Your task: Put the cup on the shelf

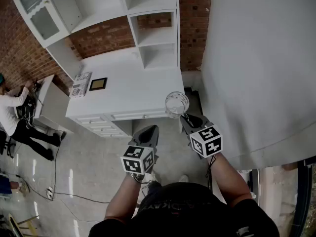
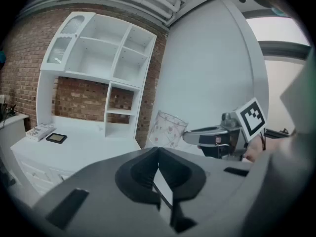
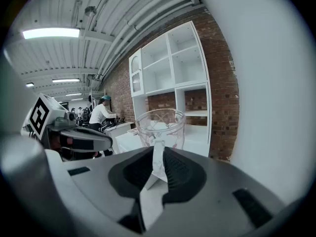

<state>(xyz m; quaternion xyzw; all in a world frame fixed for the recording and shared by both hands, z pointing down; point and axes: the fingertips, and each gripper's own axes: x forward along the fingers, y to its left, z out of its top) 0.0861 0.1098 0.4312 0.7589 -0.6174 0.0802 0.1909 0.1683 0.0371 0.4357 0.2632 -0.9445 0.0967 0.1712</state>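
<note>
A clear glass cup (image 1: pixel 176 104) with a faint pink pattern is held upright in the air, just off the front right corner of the white desk (image 1: pixel 133 90). My right gripper (image 1: pixel 183 115) is shut on its near wall. The right gripper view shows the cup (image 3: pixel 160 127) standing up between the pads of that gripper (image 3: pixel 159 148). My left gripper (image 1: pixel 151 130) hangs lower and to the left, shut with nothing in it. Its own view shows closed jaws (image 2: pixel 158 150), with the cup (image 2: pixel 167 129) beyond to the right. The white shelf unit (image 1: pixel 150 28) with open compartments stands on the desk against the brick wall.
A magazine (image 1: pixel 81 84) and a dark framed tablet (image 1: pixel 98 84) lie on the desk's left part. A broad white wall (image 1: pixel 256 58) rises close on the right. A person (image 1: pixel 15 113) works at a bench far left. Cables (image 1: pixel 64 194) run over the concrete floor.
</note>
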